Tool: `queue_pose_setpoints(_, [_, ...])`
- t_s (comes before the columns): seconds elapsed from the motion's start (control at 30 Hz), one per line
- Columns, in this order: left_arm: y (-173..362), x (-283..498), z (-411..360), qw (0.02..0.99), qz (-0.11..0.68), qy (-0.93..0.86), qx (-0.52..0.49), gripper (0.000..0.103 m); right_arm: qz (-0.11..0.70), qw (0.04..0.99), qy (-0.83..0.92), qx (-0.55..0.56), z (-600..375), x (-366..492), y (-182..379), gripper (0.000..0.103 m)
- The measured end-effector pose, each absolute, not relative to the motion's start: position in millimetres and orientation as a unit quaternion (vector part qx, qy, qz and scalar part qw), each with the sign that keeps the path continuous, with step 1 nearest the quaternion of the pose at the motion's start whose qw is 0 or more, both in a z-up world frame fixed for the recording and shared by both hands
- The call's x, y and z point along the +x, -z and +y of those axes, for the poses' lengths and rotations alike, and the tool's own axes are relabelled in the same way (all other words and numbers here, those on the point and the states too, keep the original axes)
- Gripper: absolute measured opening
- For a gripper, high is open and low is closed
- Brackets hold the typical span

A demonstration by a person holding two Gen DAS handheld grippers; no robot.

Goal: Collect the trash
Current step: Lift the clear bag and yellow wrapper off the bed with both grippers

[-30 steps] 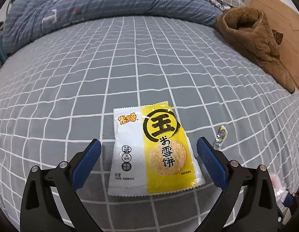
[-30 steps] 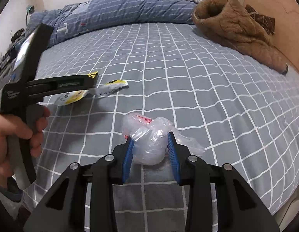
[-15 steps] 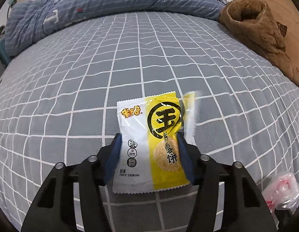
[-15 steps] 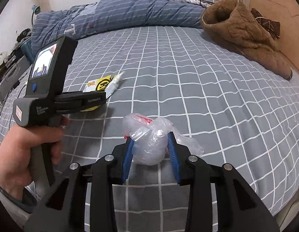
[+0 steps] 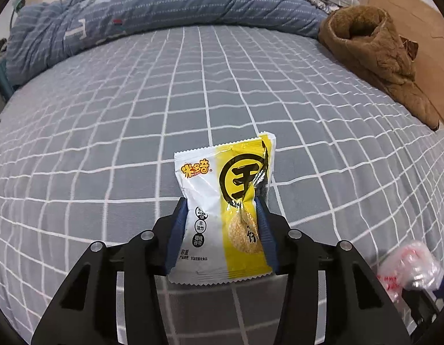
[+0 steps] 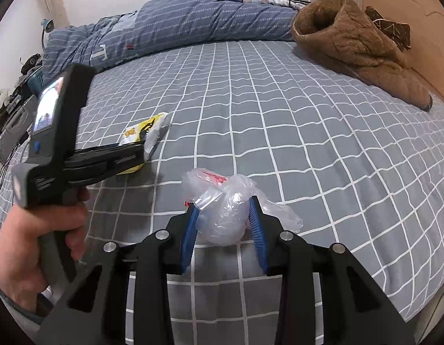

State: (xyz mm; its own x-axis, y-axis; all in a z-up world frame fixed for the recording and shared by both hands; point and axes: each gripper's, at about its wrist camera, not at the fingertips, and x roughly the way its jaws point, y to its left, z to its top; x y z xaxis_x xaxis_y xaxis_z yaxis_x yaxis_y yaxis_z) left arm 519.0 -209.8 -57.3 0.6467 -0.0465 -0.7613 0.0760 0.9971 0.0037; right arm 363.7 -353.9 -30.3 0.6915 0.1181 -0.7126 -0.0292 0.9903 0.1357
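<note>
Checked bed (image 5: 135, 120): one snack wrapper (image 5: 222, 215), one plastic bag (image 6: 224, 215), each tool-clamped.

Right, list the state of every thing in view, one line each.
left gripper: shut on the snack packet, jaws just closed.
snack packet: creased, pinched by its sides.
right gripper: shut on the plastic bag.
plastic bag: crumpled, knotted.
quilt: bunched up.
brown coat: lying in a heap.

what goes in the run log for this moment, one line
left gripper: just closed on snack wrapper | right gripper: shut on crumpled plastic bag | both over bed sheet
</note>
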Motion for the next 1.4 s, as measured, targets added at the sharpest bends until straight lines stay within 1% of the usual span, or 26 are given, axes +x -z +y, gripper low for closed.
queue_pose_setpoints(0.2, [45.6, 494.4, -203.4, 0.911, 0.409, 0.042, 0.015, 0.046, 0.390, 0.918, -0.040, 0.053, -349.1, 362.1, 31.3, 0.033])
queue_pose_setpoints(0.5, [50.6, 462.0, -201.8, 0.906, 0.419, 0.054, 0.022, 0.045, 0.379, 0.923, -0.043, 0.053, -346.7, 354.6, 21.3, 0.033])
queue_pose_setpoints(1.0, [30.0, 398.2, -175.1, 0.910, 0.408, 0.069, -0.020, 0.045, 0.371, 0.927, -0.050, 0.027, -329.6, 327.3, 6.7, 0.033])
queue_pose_setpoints(1.4, [4.0, 370.9, -155.9, 0.916, 0.393, 0.069, -0.028, 0.045, 0.365, 0.929, -0.058, 0.027, -306.4, 302.2, -14.8, 0.033])
